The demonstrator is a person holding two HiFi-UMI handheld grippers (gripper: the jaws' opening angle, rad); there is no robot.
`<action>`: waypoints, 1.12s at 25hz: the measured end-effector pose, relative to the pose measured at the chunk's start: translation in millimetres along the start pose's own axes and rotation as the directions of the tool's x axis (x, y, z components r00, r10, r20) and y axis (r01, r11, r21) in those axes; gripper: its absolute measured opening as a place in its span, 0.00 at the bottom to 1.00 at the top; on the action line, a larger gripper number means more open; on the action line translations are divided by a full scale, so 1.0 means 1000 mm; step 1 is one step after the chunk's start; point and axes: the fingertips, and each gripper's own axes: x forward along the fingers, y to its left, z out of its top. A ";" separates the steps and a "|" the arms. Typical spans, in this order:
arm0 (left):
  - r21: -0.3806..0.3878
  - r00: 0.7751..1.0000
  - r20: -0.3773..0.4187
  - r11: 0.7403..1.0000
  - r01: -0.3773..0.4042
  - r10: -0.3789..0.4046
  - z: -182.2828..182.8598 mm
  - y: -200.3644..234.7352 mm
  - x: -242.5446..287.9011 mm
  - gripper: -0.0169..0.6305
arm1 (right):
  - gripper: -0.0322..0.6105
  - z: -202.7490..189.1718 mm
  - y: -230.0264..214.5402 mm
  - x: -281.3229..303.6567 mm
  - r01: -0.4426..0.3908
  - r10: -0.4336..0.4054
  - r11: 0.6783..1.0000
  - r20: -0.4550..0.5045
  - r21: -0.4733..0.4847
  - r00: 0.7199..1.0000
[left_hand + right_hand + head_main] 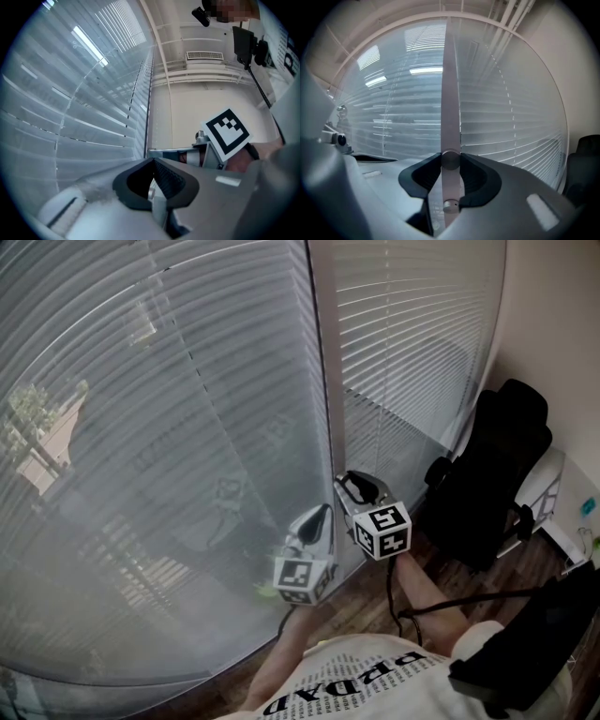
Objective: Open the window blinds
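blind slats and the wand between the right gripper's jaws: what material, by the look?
The slats look thin, pale and slightly glossy, catching streaks of light: painted aluminium or vinyl, can't tell which. The wand is smooth and grey-beige, with no grain or metallic shine: probably plastic.

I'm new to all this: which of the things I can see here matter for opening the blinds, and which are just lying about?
For the job: window blinds; thin wand; right gripper, clamped on that wand.
Just about: black chair; dark cable near it.
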 end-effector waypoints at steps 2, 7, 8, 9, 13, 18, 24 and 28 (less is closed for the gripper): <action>-0.002 1.000 -0.001 1.000 0.002 -0.002 -0.001 -0.001 0.000 0.02 | 0.26 0.000 0.000 0.000 0.010 -0.010 0.999 0.003 -0.050 1.000; -0.005 1.000 0.004 1.000 0.004 -0.004 0.000 0.000 0.000 0.02 | 0.27 0.006 0.006 -0.006 0.033 -0.034 0.957 0.000 -0.288 0.999; -0.005 1.000 0.006 1.000 0.004 -0.004 0.000 0.000 0.000 0.02 | 0.28 0.006 0.007 -0.007 0.031 -0.033 0.944 0.000 -0.330 0.999; -0.005 1.000 0.007 1.000 0.004 -0.004 0.000 0.000 0.000 0.02 | 0.29 0.007 0.008 -0.007 0.029 -0.032 0.931 -0.003 -0.364 0.999; -0.004 1.000 0.005 1.000 0.007 -0.007 -0.001 -0.001 0.001 0.01 | 0.32 0.003 0.011 -0.004 0.003 -0.023 0.883 -0.037 -0.469 0.999; -0.009 1.000 0.002 1.000 0.013 -0.013 -0.002 -0.002 0.002 0.02 | 0.29 0.001 0.012 -0.001 0.005 -0.030 0.843 -0.038 -0.538 0.999; -0.006 1.000 0.012 1.000 -0.001 0.001 0.006 0.001 0.002 0.02 | 0.26 0.002 0.010 0.000 0.003 -0.022 0.866 -0.032 -0.500 0.999; -0.006 1.000 0.007 1.000 0.006 -0.006 0.001 0.002 0.002 0.02 | 0.26 0.002 0.008 -0.001 0.002 -0.016 0.898 -0.028 -0.440 0.999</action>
